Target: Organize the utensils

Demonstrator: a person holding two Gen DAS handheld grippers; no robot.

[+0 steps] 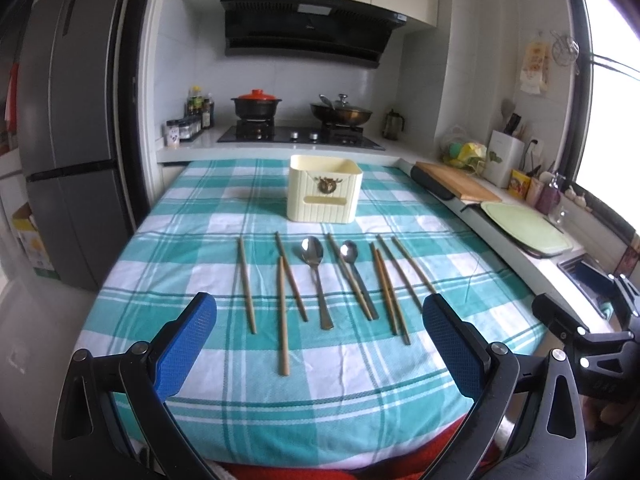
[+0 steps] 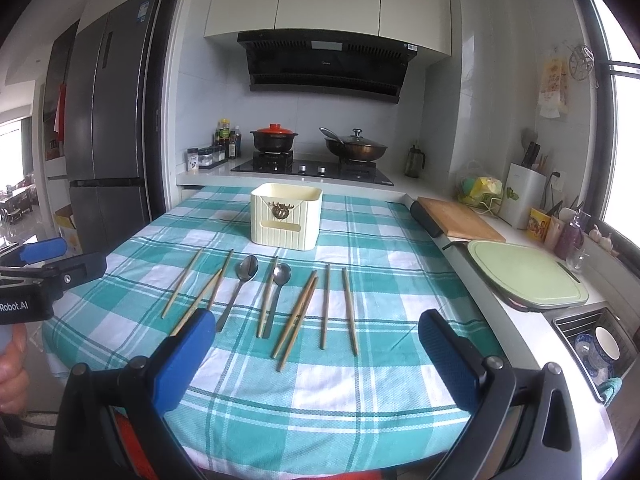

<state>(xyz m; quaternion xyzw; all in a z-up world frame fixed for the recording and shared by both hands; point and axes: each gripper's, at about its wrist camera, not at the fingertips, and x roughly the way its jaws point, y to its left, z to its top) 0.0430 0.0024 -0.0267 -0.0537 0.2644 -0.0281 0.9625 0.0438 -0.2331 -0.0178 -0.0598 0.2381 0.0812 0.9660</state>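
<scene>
Several wooden chopsticks [image 1: 282, 312] [image 2: 297, 320] and two metal spoons, a larger one [image 1: 316, 276] [image 2: 239, 284] and a smaller one [image 1: 357, 276] [image 2: 276, 296], lie in a row on a teal checked tablecloth [image 1: 320, 392] [image 2: 320, 400]. A cream ribbed utensil holder [image 1: 324, 189] [image 2: 286, 216] stands behind them. My left gripper [image 1: 320, 332] is open and empty, above the near side of the row. My right gripper [image 2: 316, 340] is open and empty, likewise hovering before the utensils. The left gripper also shows at the left edge of the right wrist view [image 2: 44, 256].
A counter runs along the right with a wooden board [image 1: 456, 182] [image 2: 460, 216], a green cutting board [image 1: 524, 228] [image 2: 524, 272] and a sink [image 2: 596, 344]. A stove with pots [image 1: 296, 120] is behind the table. A fridge [image 1: 72, 140] stands left.
</scene>
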